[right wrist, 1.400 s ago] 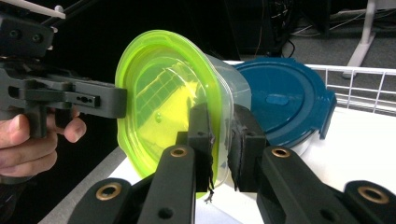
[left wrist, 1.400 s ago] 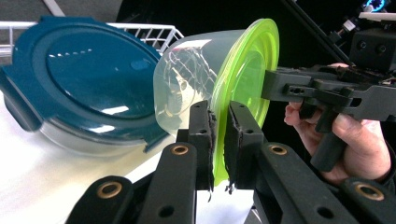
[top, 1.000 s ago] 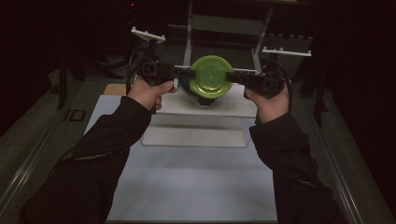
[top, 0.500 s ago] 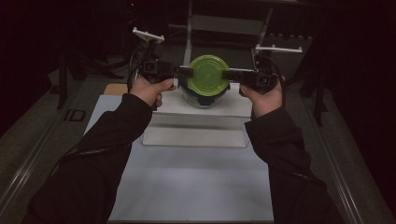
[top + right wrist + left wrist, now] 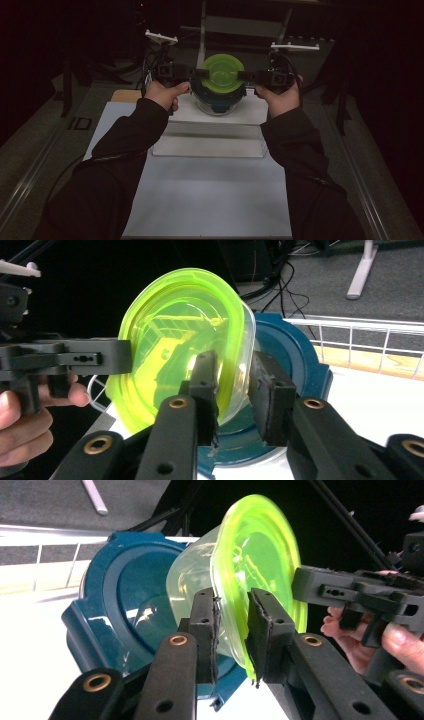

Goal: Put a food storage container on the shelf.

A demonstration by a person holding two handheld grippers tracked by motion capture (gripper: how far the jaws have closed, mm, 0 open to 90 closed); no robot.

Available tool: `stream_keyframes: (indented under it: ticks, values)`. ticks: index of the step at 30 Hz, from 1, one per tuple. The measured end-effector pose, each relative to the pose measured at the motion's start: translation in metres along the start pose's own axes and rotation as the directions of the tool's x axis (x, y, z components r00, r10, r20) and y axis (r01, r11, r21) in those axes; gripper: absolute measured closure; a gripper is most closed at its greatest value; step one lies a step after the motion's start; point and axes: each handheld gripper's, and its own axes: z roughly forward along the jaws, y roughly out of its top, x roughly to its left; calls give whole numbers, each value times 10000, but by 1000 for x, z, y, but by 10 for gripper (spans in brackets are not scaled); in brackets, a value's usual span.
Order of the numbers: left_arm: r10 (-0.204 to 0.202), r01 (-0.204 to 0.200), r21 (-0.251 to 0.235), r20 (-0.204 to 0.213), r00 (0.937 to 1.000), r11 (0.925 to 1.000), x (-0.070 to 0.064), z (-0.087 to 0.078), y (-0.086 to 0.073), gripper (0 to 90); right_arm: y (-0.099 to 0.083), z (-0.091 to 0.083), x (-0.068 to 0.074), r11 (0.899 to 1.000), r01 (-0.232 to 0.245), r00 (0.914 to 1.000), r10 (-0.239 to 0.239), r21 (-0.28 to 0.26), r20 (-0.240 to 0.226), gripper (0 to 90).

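Observation:
A clear tub with a bright green lid (image 5: 222, 72) is held between both grippers at the far middle of the table. It sits just above a round blue container (image 5: 218, 102); whether they touch I cannot tell. My left gripper (image 5: 197, 75) comes in from the left, and its jaws are shut on the tub's rim and green lid (image 5: 260, 570). From the right, my right gripper (image 5: 248, 76) is shut on the opposite rim of the tub (image 5: 185, 340). The blue container (image 5: 120, 610) (image 5: 295, 355) lies behind the tub in both gripper views.
The blue container rests on a raised white platform (image 5: 210, 135) on the pale table top (image 5: 210, 195). A white wire rail (image 5: 375, 335) runs behind it, and a wooden board (image 5: 125, 95) lies at the far left. Dark stands and cables crowd the far edge.
Both hands and the green-lidded tub have shifted slightly farther away and up over the blue container. The grip on the tub is unchanged.

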Motion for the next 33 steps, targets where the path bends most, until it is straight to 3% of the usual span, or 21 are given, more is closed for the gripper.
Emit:
stream_keyframes:
  ticks: [9,16,18,21,25,28,33]
  values:
    - [35,-39,-112,-323,9995,9999,2,6,5,633,8,9,-6,9994,-328,9993,327,68,185,668]
    - [694,-729,-539,-645,9955,9959,1,9,5,490,11,14,-5,9995,-304,9995,303,110,107,575]
    - [646,-681,-626,-558,9963,9957,0,8,5,451,11,14,-3,9998,-181,9998,181,34,52,497]
    - [896,-929,-631,-533,9945,9937,-1,7,4,353,12,13,1,9995,320,9995,-319,-78,63,408]
    - [1105,-1104,-704,-29,9939,9914,-1,4,2,246,12,9,4,9989,459,9989,-459,-112,-6,372]
    - [1098,-1093,-596,54,9939,9922,0,5,0,177,11,9,6,9982,590,9983,-590,-118,-8,328]
    - [1136,-1136,-567,-42,9935,9919,3,6,-1,142,8,9,8,9980,627,9980,-627,-88,-113,295]
